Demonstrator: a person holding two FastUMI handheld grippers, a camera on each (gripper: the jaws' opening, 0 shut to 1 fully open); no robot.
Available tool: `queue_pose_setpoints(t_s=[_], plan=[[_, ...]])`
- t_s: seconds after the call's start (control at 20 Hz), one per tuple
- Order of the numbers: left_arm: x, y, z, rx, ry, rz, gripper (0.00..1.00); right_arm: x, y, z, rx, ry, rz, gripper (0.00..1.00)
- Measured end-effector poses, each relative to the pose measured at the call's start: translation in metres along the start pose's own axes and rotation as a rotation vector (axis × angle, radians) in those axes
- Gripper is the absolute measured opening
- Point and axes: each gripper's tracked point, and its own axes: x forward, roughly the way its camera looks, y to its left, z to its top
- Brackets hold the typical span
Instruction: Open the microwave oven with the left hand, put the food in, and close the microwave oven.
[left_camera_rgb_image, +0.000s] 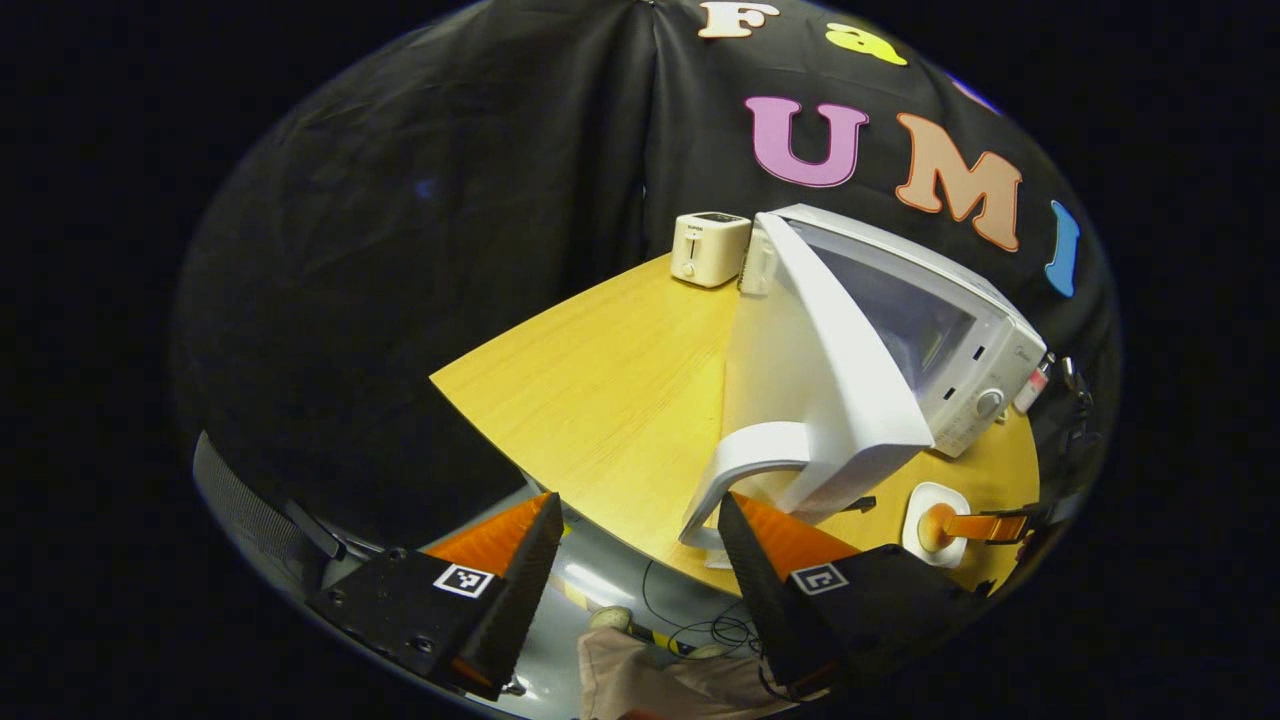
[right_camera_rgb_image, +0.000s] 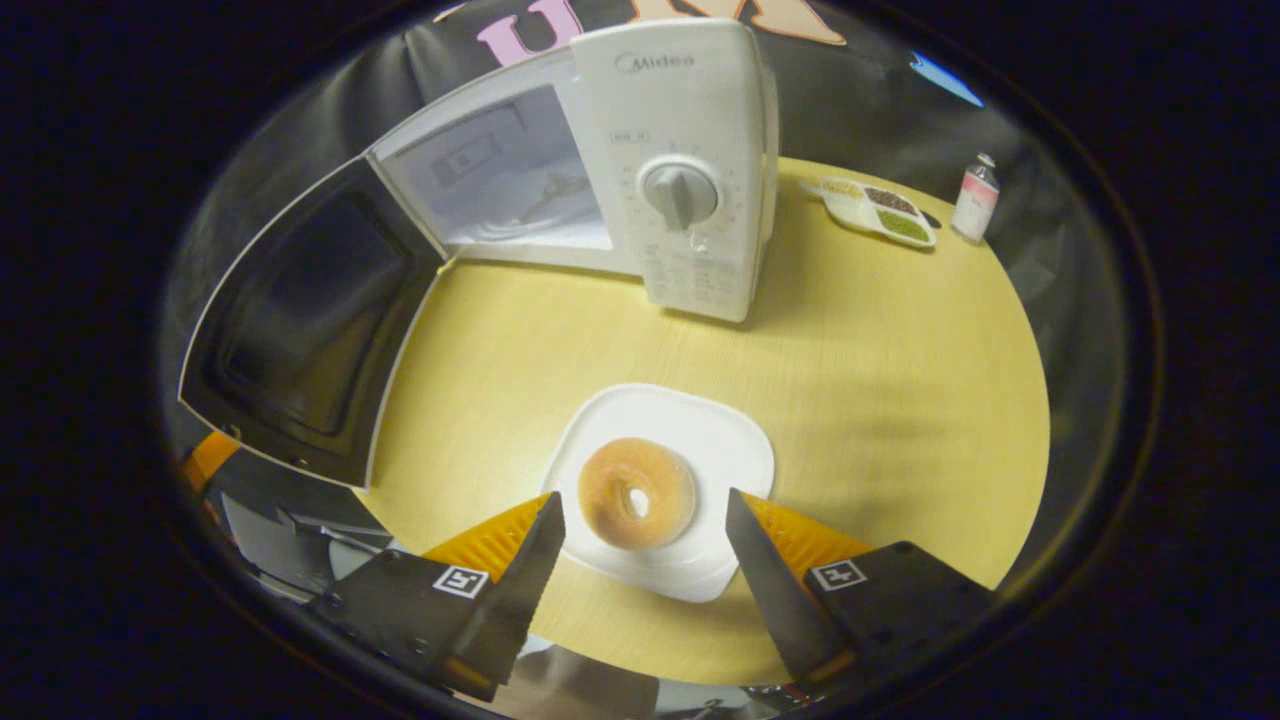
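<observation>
The white microwave (left_camera_rgb_image: 960, 340) stands on the wooden table with its door (left_camera_rgb_image: 810, 380) swung wide open. My left gripper (left_camera_rgb_image: 637, 505) is open at the table's edge, and its right finger lies just under the door's curved handle (left_camera_rgb_image: 745, 465) with nothing gripped. A glazed doughnut (right_camera_rgb_image: 637, 493) rests on a white plate (right_camera_rgb_image: 700, 425) in front of the microwave (right_camera_rgb_image: 690, 170). My right gripper (right_camera_rgb_image: 645, 498) is open with one finger on each side of the doughnut, apart from it. The oven cavity (right_camera_rgb_image: 510, 190) shows past the dark inside of the door (right_camera_rgb_image: 310, 320).
A cream toaster (left_camera_rgb_image: 708, 248) sits at the table's far edge behind the microwave. A divided snack tray (right_camera_rgb_image: 880, 208) and a small bottle (right_camera_rgb_image: 975, 197) stand to the right of the microwave. Cables and a person's leg (left_camera_rgb_image: 640, 675) lie below the table edge.
</observation>
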Motion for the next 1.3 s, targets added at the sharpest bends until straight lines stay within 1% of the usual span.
queue_pose_setpoints(t_s=[0.2,0.3,0.35,0.4,0.45,0.5,0.55,0.6,0.65,0.7,0.75,0.85,0.95,1.05,1.15,1.3], plan=[[0.006,0.034,0.010,-0.041,0.005,0.024,0.90,0.013,0.009,-0.003,0.024,0.027,-0.018,0.94],[0.006,0.052,0.024,-0.053,-0.018,0.034,0.90,0.018,0.014,-0.003,0.046,0.040,-0.026,0.94],[0.007,0.062,0.034,-0.055,-0.037,0.044,0.89,0.021,0.014,-0.003,0.054,0.046,-0.041,1.00],[0.008,0.074,0.044,-0.059,-0.050,0.054,0.89,0.024,0.014,-0.004,0.061,0.057,-0.056,0.94],[0.010,0.084,0.054,-0.066,-0.070,0.062,0.89,0.027,0.013,-0.004,0.071,0.067,-0.069,0.94],[0.011,0.095,0.067,-0.076,-0.092,0.067,0.89,0.029,0.013,-0.006,0.083,0.079,-0.083,1.00],[0.014,0.104,0.080,-0.086,-0.117,0.072,0.89,0.031,0.012,-0.007,0.093,0.093,-0.095,1.00],[0.017,0.111,0.093,-0.097,-0.142,0.075,0.89,0.033,0.012,-0.008,0.104,0.109,-0.106,0.94],[0.018,0.116,0.103,-0.101,-0.165,0.080,0.89,0.034,0.011,-0.010,0.115,0.125,-0.119,0.94],[0.021,0.121,0.112,-0.098,-0.186,0.086,0.89,0.037,0.009,-0.010,0.118,0.123,-0.138,1.00],[0.024,0.124,0.122,-0.092,-0.211,0.083,0.89,0.036,0.008,-0.009,0.122,0.120,-0.154,0.99],[0.029,0.126,0.142,-0.072,-0.244,0.075,0.90,0.034,0.009,-0.011,0.141,0.126,-0.179,0.83],[0.039,0.121,0.151,-0.045,-0.260,0.054,0.90,0.031,0.010,-0.011,0.158,0.121,-0.208,0.80],[0.049,0.112,0.154,-0.035,-0.260,0.016,0.90,0.028,0.019,-0.011,0.170,0.118,-0.213,0.80],[0.059,0.106,0.156,-0.049,-0.252,-0.017,0.90,0.022,0.031,-0.008,0.174,0.102,-0.216,0.80],[0.072,0.101,0.159,-0.081,-0.247,-0.068,0.90,0.014,0.063,-0.002,0.208,0.084,-0.186,0.80]])
